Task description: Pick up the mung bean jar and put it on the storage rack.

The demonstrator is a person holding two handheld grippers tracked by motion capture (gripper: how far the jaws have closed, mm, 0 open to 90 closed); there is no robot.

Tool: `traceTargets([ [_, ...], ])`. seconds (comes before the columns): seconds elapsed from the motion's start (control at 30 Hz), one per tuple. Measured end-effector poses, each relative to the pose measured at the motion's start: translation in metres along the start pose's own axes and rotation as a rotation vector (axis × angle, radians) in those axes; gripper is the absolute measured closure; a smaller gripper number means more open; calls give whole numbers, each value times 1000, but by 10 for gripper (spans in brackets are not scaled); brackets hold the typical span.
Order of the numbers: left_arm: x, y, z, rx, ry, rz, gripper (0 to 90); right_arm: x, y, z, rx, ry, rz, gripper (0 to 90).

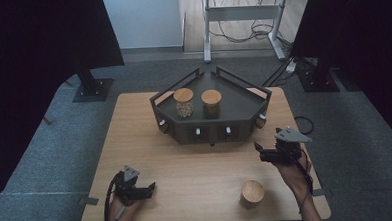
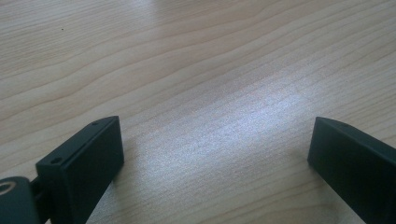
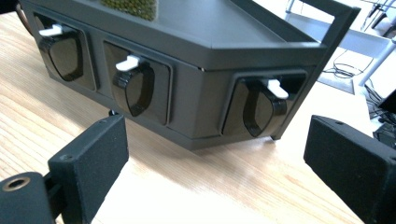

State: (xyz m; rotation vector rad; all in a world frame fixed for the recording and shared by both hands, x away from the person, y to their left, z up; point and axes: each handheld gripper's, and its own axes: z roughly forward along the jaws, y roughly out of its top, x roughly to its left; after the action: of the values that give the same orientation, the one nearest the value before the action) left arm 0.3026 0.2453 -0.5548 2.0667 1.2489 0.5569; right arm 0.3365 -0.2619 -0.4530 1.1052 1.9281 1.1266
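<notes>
From the high view the wooden desk (image 1: 196, 160) carries a dark rack (image 1: 244, 106) holding two cork-lidded jars (image 1: 183, 102); a third jar (image 1: 252, 192) waits near my right tool (image 1: 260, 152), so I judge one placement left. Left gripper view: left tool (image 2: 215, 144) wide over bare wood. Right gripper view: right tool (image 3: 215, 149) wide, empty, facing the rack's (image 3: 205, 100) front, open room between.

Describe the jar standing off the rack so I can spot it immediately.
Start at the dark angular rack at the table's far middle, then come toward the near edge. The lone jar stands beside the right gripper; unlike the two jars on the rack, it stands on bare wood.
</notes>
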Motion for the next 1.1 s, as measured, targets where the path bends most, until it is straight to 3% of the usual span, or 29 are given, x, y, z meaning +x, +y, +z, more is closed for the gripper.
traceTargets([
  [0.4,0,0,0,0,-1,-1,32,-2,-18,0,14,-6,34,61],
  [1.1,0,0,0,-1,0,-1,32,-8,-44,0,40,-53,49,66],
])
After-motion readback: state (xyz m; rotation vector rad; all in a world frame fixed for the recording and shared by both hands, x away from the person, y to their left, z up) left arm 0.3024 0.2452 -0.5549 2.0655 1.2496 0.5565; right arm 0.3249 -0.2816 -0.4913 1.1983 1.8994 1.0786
